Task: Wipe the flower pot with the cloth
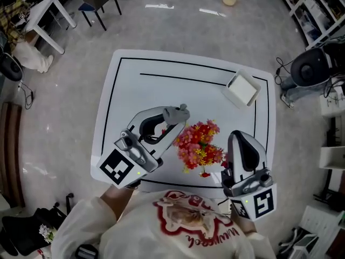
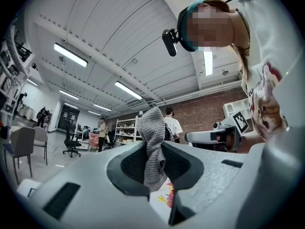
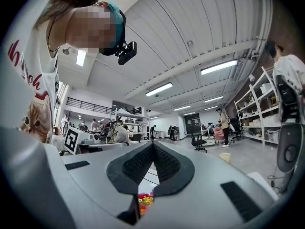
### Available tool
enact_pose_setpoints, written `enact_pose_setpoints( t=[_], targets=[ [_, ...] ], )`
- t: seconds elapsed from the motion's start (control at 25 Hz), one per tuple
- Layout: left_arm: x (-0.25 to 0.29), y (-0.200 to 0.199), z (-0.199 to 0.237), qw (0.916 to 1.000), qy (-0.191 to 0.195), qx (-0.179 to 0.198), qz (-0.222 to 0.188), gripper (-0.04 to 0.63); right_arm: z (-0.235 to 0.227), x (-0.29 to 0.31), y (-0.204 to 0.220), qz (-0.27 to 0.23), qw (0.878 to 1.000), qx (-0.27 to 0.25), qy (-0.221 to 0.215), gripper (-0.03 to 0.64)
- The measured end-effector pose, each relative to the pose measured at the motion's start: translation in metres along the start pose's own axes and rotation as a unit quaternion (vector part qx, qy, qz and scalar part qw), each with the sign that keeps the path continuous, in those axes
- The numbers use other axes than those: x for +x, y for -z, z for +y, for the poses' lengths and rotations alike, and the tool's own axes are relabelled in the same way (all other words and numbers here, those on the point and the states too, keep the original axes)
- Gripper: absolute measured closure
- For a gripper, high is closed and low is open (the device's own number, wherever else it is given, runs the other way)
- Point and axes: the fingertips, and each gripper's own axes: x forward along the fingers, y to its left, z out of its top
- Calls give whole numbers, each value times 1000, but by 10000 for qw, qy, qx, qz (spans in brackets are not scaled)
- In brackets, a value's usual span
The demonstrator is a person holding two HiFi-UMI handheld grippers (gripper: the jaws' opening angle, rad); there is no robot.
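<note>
Jaws of left gripper [image 2: 154, 151] around cloth [image 2: 153, 128]

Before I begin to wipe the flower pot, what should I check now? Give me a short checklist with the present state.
1. Cloth held in left gripper: ok, fingers shut on it.
2. Right gripper free: ok, fingers together, nothing between.
3. Pot surface in sight: cannot tell, flowers cover it from above.
4. Pot steadied: not ok, neither gripper holds it.
5. White box out of the way: ok, at the far corner of the table.
</note>
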Motion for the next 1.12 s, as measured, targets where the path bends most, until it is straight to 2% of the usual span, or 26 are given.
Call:
enact_pose_setpoints(
  t=[0.16,0.36,0.64,0.8,0.96,1.12],
  targets=[
    [4,13,9,9991,276,176,258,541,-7,3,2,-2,9998,-46,171,618],
    [11,45,24,9949,360,391,857,541,-7,3,9,117,9998,11,183,618],
    [20,84,49,9907,599,125,1217,541,-11,7,13,165,9997,115,168,618],
    [27,117,54,9815,1063,82,1591,541,-14,6,19,229,9995,156,182,618],
    [36,146,44,9651,1638,546,1971,541,-18,5,24,276,9990,228,256,618],
    [41,172,29,9501,2148,692,2152,541,-18,5,26,290,9989,224,286,618]
  ],
)
